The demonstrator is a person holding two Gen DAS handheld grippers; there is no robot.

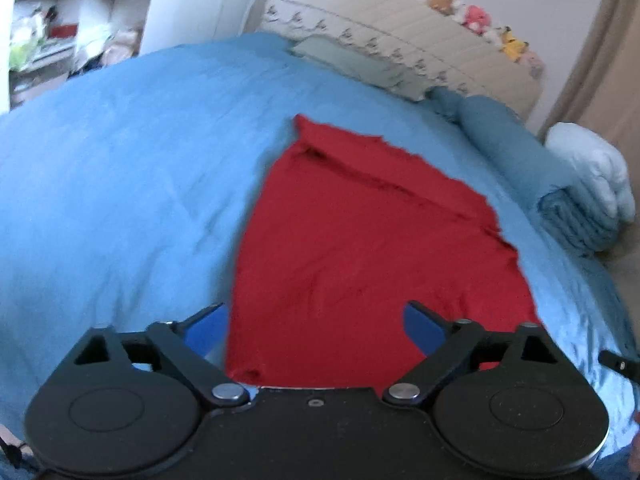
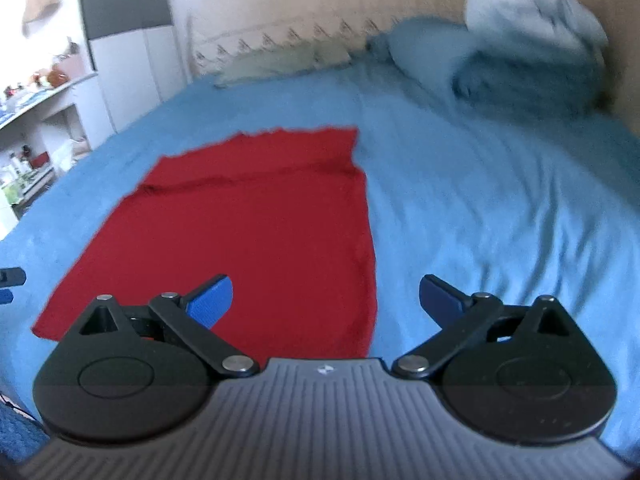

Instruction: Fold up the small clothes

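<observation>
A red garment [image 1: 360,232] lies flat on the blue bed cover [image 1: 120,160], with a folded band across its far end. My left gripper [image 1: 316,328] is open and empty, hovering over the garment's near left corner. In the right wrist view the red garment [image 2: 248,232] lies left of centre. My right gripper [image 2: 326,300] is open and empty above the garment's near right edge. The tip of the left gripper [image 2: 10,280] shows at the far left edge.
A rolled dark blue blanket [image 1: 540,172] and a white pillow [image 1: 592,172] sit at the bed's far right. A pale green pillow [image 1: 352,60] lies by the headboard [image 1: 420,32] with plush toys on top. White shelves [image 1: 60,32] stand to the left.
</observation>
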